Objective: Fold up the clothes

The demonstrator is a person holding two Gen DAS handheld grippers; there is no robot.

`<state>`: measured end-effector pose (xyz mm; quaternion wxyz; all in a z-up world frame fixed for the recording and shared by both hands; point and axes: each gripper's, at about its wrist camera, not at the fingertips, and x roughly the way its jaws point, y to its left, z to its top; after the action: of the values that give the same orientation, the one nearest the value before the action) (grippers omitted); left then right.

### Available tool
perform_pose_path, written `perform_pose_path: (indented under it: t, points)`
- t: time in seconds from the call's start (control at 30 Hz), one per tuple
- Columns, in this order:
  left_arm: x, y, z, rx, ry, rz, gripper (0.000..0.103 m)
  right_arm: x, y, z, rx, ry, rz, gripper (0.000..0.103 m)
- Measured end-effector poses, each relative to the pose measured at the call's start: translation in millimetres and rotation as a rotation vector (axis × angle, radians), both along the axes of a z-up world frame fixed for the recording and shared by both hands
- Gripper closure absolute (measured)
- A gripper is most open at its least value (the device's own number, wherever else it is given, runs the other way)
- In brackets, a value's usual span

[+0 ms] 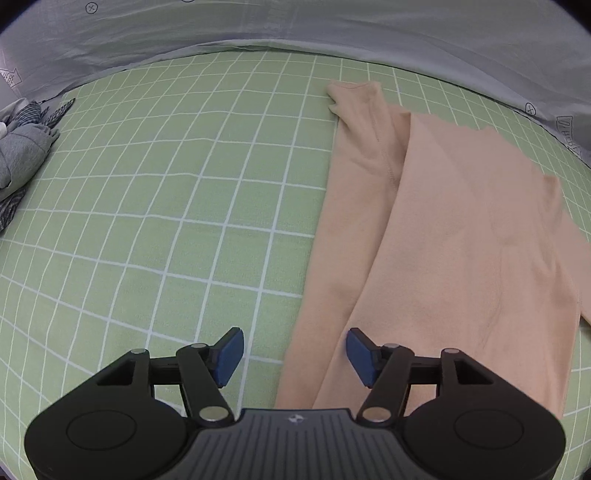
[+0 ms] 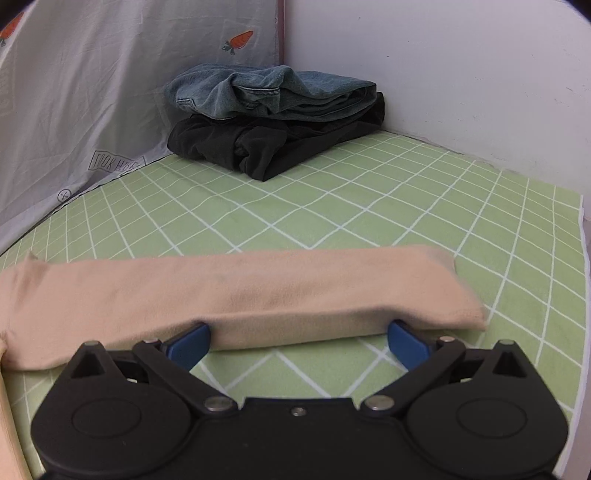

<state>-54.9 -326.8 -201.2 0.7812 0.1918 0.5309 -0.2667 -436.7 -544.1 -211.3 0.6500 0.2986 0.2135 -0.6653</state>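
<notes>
You're working on a green checked sheet [image 1: 155, 206] with a grey printed cloth [image 1: 295, 26] hung behind it and a white wall [image 2: 461, 74] on the right. Folded jeans [image 2: 273, 92] sit on a black garment [image 2: 266, 144] in the corner, and grey clothes [image 1: 22, 151] are bunched at the left edge. Your left gripper [image 1: 294, 356] is wide open, hovering over the peach top [image 1: 443, 229]. Your right gripper [image 2: 298, 341] is wide open too, its blue pads [image 2: 188, 347] at the top's folded edge, clamping nothing.
</notes>
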Motion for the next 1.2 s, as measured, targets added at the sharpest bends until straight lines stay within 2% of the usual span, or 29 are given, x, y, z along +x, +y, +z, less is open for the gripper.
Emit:
perform_pose_path:
  t: [0.1, 0.27, 0.33, 0.4, 0.47, 0.53, 0.57, 0.63, 0.7, 0.83, 0.93, 1.0, 1.07, 1.1, 1.13, 1.17, 1.2]
  points:
    - [9.8, -21.0, -3.4, 0.014, -0.015, -0.035, 0.039, -2.4, -22.0, 1.4, -0.018, -0.068, -0.035, 0.0]
    - [12.4, -45.2, -5.8, 0.038, -0.087, -0.094, 0.025, -4.2, -53.4, 3.7, -0.03, -0.158, -0.084, 0.0]
    - [16.7, -50.1, -5.0, 0.036, -0.088, -0.079, 0.016, 1.3, -64.3, 3.3, -0.023, -0.137, -0.083, 0.0]
    - [22.0, -50.2, -5.1, 0.022, -0.073, -0.05, 0.014, 10.0, -72.9, 3.3, -0.005, -0.089, -0.066, 0.0]
    - [25.6, -45.5, -7.9, 0.001, -0.042, -0.018, 0.012, 16.6, -76.1, 5.3, 0.005, -0.077, -0.049, 0.009]
    - [26.7, -44.0, -9.1, -0.008, -0.031, -0.006, 0.009, 21.3, -75.3, 8.8, 0.008, -0.101, -0.019, 0.039]
    - [26.0, -44.8, -9.0, -0.008, -0.036, -0.009, 0.008, 23.4, -74.6, 10.2, 0.013, -0.129, 0.011, 0.05]
    - [24.7, -46.3, -8.9, -0.006, -0.044, -0.015, 0.008, 30.0, -72.7, 12.2, 0.03, -0.187, 0.059, 0.08]
    - [23.3, -47.8, -8.7, -0.004, -0.052, -0.022, 0.007, 40.8, -68.4, 15.8, 0.039, -0.235, 0.103, 0.088]
    - [22.0, -50.1, -8.7, -0.004, -0.063, -0.031, 0.007, 77.5, -55.4, 30.3, 0.048, -0.345, 0.236, 0.09]
    - [19.9, -42.8, -8.5, -0.012, -0.054, -0.033, 0.007, 119.8, -36.1, 44.6, 0.059, -0.42, 0.398, 0.091]
    - [20.2, -36.5, -11.8, -0.013, -0.048, -0.032, 0.007, 156.8, -13.0, 54.5, 0.055, -0.413, 0.565, 0.091]
    - [22.3, -31.3, -12.1, -0.01, -0.043, -0.032, 0.007, 195.2, 14.7, 55.6, 0.072, -0.33, 0.76, 0.085]
    - [23.4, -28.7, -12.2, -0.008, -0.04, -0.031, 0.007, 213.5, 29.3, 54.3, 0.079, -0.267, 0.849, 0.063]
    - [24.4, -26.0, -12.3, -0.007, -0.037, -0.031, 0.008, 225.5, 43.3, 52.3, 0.071, -0.186, 0.899, 0.036]
    - [22.4, -23.1, -9.7, -0.005, -0.043, -0.032, 0.008, 231.3, 55.1, 51.7, 0.045, -0.116, 0.931, 0.03]
    - [20.4, -20.2, -7.1, -0.003, -0.048, -0.034, 0.008, 237.1, 66.8, 51.1, 0.019, -0.046, 0.963, 0.029]
